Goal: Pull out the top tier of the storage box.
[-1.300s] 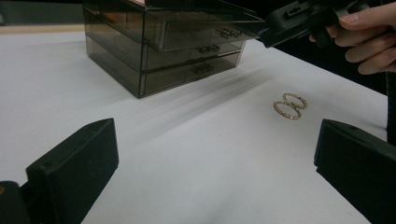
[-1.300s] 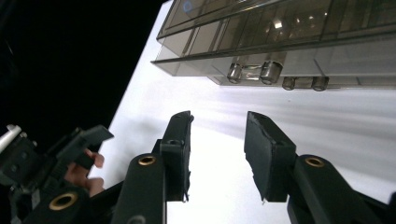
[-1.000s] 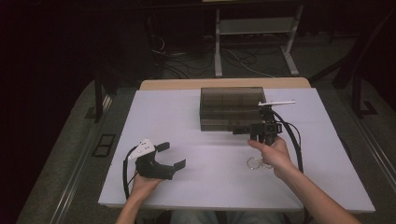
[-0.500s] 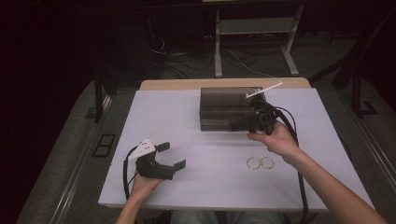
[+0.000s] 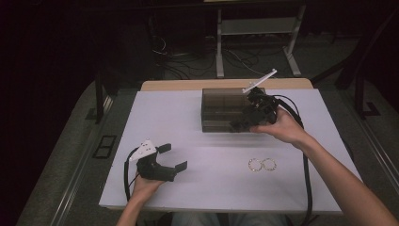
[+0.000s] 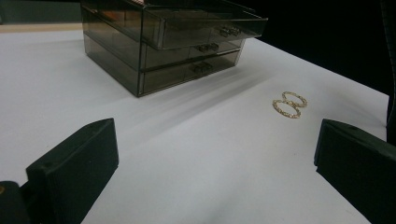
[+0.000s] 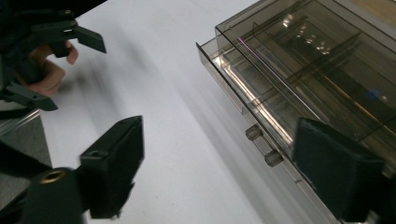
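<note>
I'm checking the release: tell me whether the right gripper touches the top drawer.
Apart. In the right gripper view, the right gripper has its jaws open above the top drawer, its knobs free between them, nothing pressed.

My feed is dim, with the white table (image 5: 211,122) lit and its surroundings black. Motion blur smears the right gripper view toward nine o'clock.

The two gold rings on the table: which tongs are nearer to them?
Right. The right tongs hover open at the drawer box, just behind the gold rings. The left tongs rest open far off to the rings' left, at the table's near edge.
</note>
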A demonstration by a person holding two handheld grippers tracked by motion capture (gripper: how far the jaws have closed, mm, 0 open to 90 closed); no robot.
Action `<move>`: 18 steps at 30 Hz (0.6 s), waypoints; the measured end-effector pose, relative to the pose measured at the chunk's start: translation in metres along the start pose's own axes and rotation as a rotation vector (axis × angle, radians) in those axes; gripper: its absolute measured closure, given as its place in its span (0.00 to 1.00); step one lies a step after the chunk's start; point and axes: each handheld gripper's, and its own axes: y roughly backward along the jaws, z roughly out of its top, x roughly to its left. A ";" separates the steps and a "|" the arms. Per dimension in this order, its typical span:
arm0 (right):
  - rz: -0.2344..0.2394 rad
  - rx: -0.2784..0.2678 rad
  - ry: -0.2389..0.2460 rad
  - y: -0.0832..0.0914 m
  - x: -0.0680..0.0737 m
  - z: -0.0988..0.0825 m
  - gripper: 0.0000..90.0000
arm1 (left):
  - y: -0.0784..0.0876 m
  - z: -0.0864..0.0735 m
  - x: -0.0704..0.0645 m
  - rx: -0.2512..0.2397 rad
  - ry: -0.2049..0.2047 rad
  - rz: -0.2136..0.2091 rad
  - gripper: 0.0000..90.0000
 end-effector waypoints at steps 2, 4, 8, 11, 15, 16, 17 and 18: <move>0.008 0.007 0.021 0.000 -0.002 0.002 0.13 | 0.000 0.000 0.000 -0.001 0.001 -0.001 0.00; 0.022 0.003 0.041 0.000 -0.004 0.003 0.13 | 0.000 0.000 0.000 0.000 0.000 -0.001 0.00; 0.046 -0.006 0.074 -0.003 -0.011 0.004 0.13 | 0.000 0.000 0.000 0.001 -0.001 0.000 0.00; 0.064 -0.012 0.110 -0.005 -0.015 0.004 0.16 | 0.000 0.000 0.000 0.001 -0.001 -0.001 0.00; 0.058 0.001 0.169 -0.011 -0.020 0.001 0.16 | 0.000 0.000 0.000 0.001 0.001 -0.002 0.00; 0.063 0.001 0.175 -0.012 -0.021 0.001 0.16 | 0.000 0.000 0.000 0.000 0.003 -0.001 0.00; 0.061 0.001 0.182 -0.013 -0.023 0.001 0.16 | 0.000 0.000 0.000 0.000 0.003 -0.001 0.00; 0.064 -0.003 0.189 -0.014 -0.024 0.001 0.16 | 0.000 0.000 0.000 0.000 0.003 -0.001 0.00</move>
